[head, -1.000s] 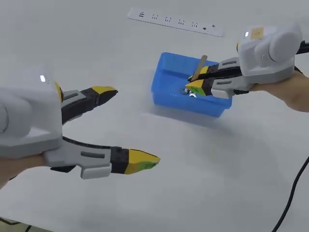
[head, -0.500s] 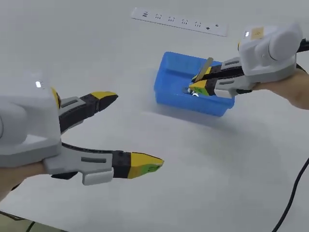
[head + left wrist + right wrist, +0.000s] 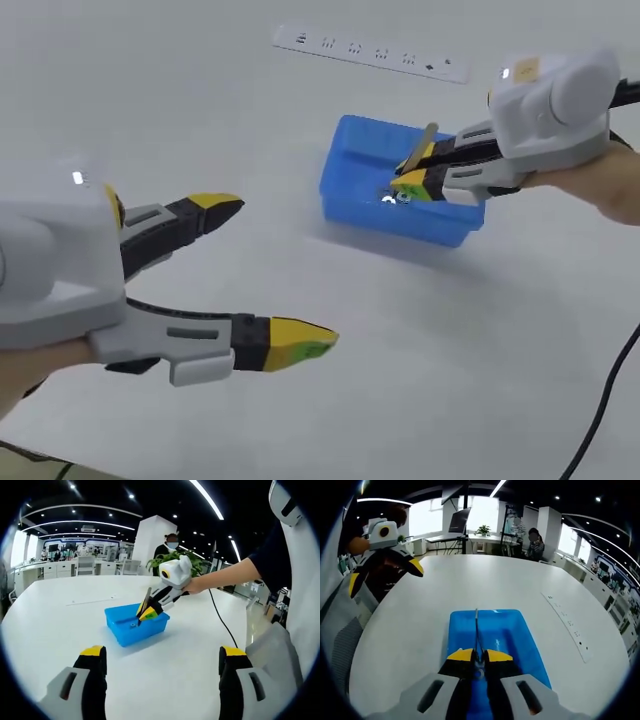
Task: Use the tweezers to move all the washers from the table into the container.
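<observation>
The blue container [image 3: 352, 170] stands on the white table. My right gripper [image 3: 408, 181] hovers over it, shut on the tweezers [image 3: 421, 142], which slant down into the container. Something small and shiny [image 3: 392, 199] glints at the tweezer tips; I cannot tell whether it is a washer. In the right gripper view the tweezers [image 3: 476, 627] reach forward from the right gripper [image 3: 479, 655] over the container [image 3: 505, 630]. My left gripper [image 3: 268, 272] is held open above bare table to the left. From the left gripper [image 3: 162, 655], the container [image 3: 125, 630] and right gripper [image 3: 149, 612] lie ahead.
A white power strip [image 3: 370, 52] lies on the table beyond the container, also visible as the power strip [image 3: 570, 625] to its right. A dark cable [image 3: 600, 400] runs down the right side. Office desks and people stand far behind the table [image 3: 60, 605].
The head camera has shifted a little. My right gripper with the tweezers stays over the container, and my left gripper stays open in about the same place.
</observation>
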`<state>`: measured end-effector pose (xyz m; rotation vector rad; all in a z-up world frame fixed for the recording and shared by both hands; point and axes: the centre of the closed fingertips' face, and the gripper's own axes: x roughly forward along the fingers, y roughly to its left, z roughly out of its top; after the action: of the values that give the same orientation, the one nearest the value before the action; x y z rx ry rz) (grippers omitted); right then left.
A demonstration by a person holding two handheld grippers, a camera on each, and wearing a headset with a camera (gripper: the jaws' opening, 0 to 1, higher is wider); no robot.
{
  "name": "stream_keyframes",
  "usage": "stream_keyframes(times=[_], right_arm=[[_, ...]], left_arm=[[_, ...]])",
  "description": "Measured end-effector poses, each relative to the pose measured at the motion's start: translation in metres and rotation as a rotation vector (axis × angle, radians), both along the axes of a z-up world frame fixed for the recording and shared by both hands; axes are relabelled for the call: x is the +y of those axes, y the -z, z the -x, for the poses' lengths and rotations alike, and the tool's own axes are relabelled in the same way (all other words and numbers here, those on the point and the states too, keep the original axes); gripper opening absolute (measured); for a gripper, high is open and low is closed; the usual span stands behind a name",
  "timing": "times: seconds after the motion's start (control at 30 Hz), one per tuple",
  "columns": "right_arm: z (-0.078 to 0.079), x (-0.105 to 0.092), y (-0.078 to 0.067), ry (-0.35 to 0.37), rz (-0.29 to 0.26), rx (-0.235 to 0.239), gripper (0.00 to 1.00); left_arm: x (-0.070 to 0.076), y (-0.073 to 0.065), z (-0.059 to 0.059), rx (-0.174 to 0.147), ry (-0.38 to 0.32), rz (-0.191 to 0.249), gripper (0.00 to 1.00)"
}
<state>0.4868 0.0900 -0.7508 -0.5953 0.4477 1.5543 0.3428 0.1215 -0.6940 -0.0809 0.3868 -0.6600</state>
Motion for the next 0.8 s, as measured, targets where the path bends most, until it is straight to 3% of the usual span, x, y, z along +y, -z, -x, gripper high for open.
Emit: stream_keyframes(times=[0.13, 0.27, 0.33, 0.4, 0.57, 0.67, 0.8], right_arm=[[0.001, 0.0, -0.002, -0.007, 0.004, -0.004, 0.08], [0.003, -0.001, -0.003, -0.016, 0.009, -0.001, 0.08], [0.005, -0.002, -0.004, -0.015, 0.017, 0.005, 0.08], [0.006, -0.003, -0.004, -0.017, 0.027, 0.006, 0.07], [0.004, -0.005, -0.007, -0.021, 0.039, -0.014, 0.07], [0.003, -0.006, -0.008, -0.02, 0.04, -0.02, 0.07], [0.0, -0.006, -0.009, -0.015, 0.041, -0.032, 0.07]], left_arm=[[0.0, -0.002, -0.006, -0.005, 0.009, -0.002, 0.98], [-0.002, -0.009, -0.023, -0.026, 0.028, -0.002, 0.97], [-0.007, -0.022, -0.038, -0.059, 0.047, 0.042, 0.94], [-0.01, -0.03, -0.055, -0.082, 0.061, 0.05, 0.93], [-0.025, -0.041, -0.101, -0.128, 0.128, 0.021, 0.88], [-0.034, -0.043, -0.116, -0.137, 0.171, 0.005, 0.83], [-0.05, -0.041, -0.135, -0.16, 0.244, -0.063, 0.68]])
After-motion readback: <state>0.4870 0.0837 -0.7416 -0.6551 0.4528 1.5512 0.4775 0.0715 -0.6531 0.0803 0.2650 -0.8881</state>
